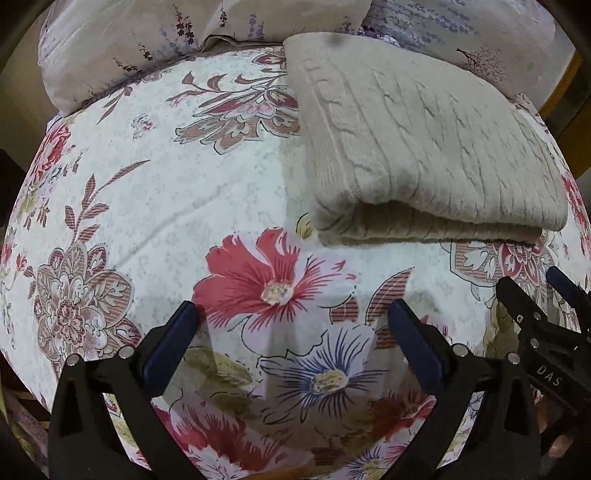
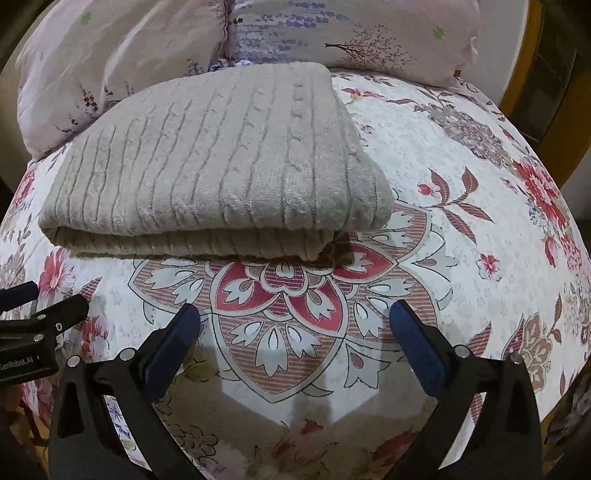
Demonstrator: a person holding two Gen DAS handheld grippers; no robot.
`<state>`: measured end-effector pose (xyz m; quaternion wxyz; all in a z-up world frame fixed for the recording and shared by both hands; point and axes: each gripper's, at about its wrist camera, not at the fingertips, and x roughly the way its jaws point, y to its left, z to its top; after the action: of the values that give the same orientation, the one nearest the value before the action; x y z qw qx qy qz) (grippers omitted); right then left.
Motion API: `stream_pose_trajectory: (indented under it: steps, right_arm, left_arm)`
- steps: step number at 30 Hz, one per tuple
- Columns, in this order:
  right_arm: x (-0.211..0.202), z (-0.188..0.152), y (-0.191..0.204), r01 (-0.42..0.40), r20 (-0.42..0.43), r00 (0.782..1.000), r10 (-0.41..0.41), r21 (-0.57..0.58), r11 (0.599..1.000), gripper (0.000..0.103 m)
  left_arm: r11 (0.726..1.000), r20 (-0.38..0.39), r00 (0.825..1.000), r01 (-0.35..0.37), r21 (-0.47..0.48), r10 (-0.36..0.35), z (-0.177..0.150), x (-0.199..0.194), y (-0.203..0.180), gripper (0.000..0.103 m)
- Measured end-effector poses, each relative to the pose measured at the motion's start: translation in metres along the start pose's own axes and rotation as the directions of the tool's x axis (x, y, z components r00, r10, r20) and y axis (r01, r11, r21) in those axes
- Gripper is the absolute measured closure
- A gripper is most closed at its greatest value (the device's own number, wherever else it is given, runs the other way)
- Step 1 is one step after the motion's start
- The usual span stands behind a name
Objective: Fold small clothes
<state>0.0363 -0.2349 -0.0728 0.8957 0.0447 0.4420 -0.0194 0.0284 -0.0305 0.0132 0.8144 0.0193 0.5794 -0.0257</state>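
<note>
A beige cable-knit garment (image 1: 424, 147) lies folded into a thick rectangle on the floral bedsheet (image 1: 184, 184), its folded edge facing me. In the right wrist view it (image 2: 214, 166) lies just ahead and to the left. My left gripper (image 1: 291, 314) is open and empty, hovering over the sheet, short of the garment and to its left. My right gripper (image 2: 295, 314) is open and empty, over the sheet just in front of the garment's folded edge. The right gripper also shows at the left wrist view's right edge (image 1: 535, 295), and the left gripper at the right wrist view's left edge (image 2: 37, 314).
Two pillows with a lavender print (image 1: 129, 44) (image 2: 351, 33) lie behind the garment at the head of the bed. A wooden frame (image 2: 532, 85) stands at the right of the bed. The bed's edges fall away at left and right.
</note>
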Motion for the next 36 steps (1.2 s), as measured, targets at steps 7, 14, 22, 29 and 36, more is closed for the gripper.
stream_pose_trajectory:
  steps: [7, 14, 22, 29, 36]
  right_arm:
    - [0.0002, -0.0009, 0.0006, 0.006, 0.005, 1.0, -0.006, 0.009, 1.0, 0.001]
    - [-0.0001, -0.0014, 0.0009, 0.007, 0.007, 1.0, -0.007, 0.01, 1.0, 0.001]
    - [0.0, -0.001, 0.0004, 0.006, 0.007, 1.0, -0.006, 0.007, 1.0, 0.001]
    - [0.0003, -0.0006, 0.0004, 0.005, 0.007, 1.0, -0.005, 0.006, 1.0, 0.001]
    - [0.0004, -0.0006, 0.0004, 0.005, 0.007, 1.0, -0.005, 0.006, 1.0, 0.001]
  left_arm:
    - [1.0, -0.005, 1.0, -0.002, -0.004, 0.002, -0.0009, -0.0003, -0.001, 0.002]
    - [1.0, -0.012, 1.0, -0.002, -0.004, 0.002, 0.0038, -0.0002, 0.0018, 0.002]
    - [1.0, -0.011, 1.0, -0.001, -0.001, 0.001, 0.0048, 0.0, 0.0024, 0.002]
    - [1.0, -0.011, 1.0, -0.001, -0.002, 0.001, 0.0047, 0.0001, 0.002, 0.002]
    - [1.0, -0.016, 1.0, -0.001, -0.003, 0.001, 0.0063, 0.0003, 0.0021, 0.002]
